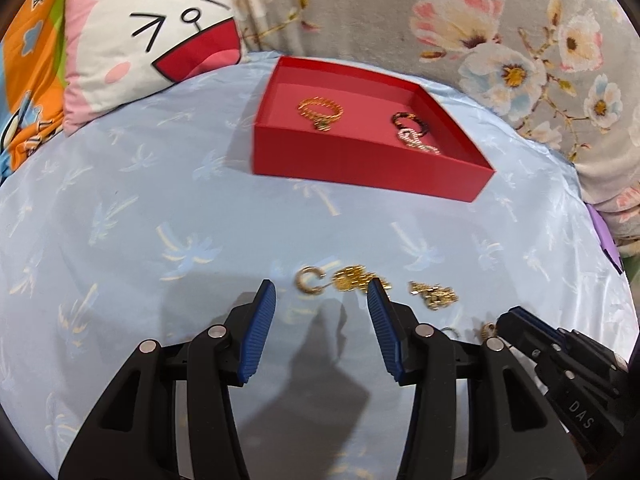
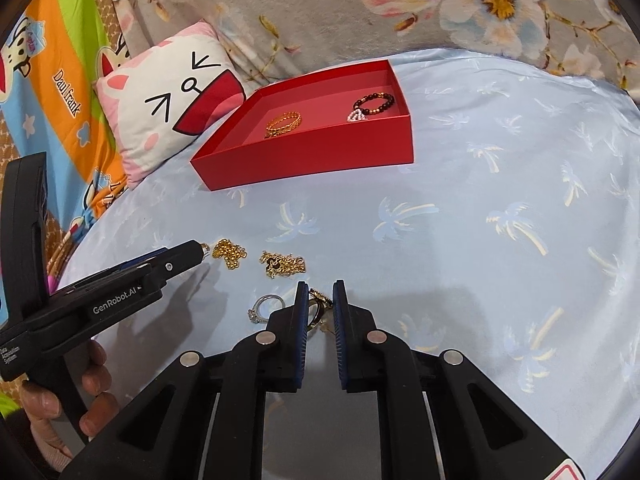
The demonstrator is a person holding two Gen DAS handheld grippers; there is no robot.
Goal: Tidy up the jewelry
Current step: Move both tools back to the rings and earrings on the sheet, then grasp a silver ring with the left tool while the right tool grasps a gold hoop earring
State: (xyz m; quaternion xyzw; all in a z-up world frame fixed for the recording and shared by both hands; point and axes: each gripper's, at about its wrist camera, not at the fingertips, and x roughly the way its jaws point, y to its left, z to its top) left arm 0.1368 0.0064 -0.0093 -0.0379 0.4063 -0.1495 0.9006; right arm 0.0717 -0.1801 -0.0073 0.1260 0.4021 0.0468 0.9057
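Note:
A red open box [image 1: 360, 160] [image 2: 304, 152] sits on the blue sheet and holds a gold bracelet [image 1: 321, 111] [image 2: 283, 123], a dark bead bracelet [image 1: 412, 122] [image 2: 374, 103] and a small white bead piece [image 1: 418, 142]. On the sheet lie a gold C-shaped earring [image 1: 308, 280], two gold chain piles [image 1: 360, 278] [image 1: 434, 294] [image 2: 229, 253] [image 2: 282, 264] and a silver ring [image 2: 267, 307]. My left gripper [image 1: 322, 292] is open just short of the earring. My right gripper [image 2: 321, 300] is closed around a gold ring [image 2: 318, 304].
A cartoon-face pillow [image 1: 152, 32] [image 2: 168, 104] lies at the back left. A grey floral blanket [image 1: 480, 20] runs along the back. A colourful cartoon sheet [image 2: 52, 92] is at the left. A hand [image 2: 60, 400] holds the left gripper body.

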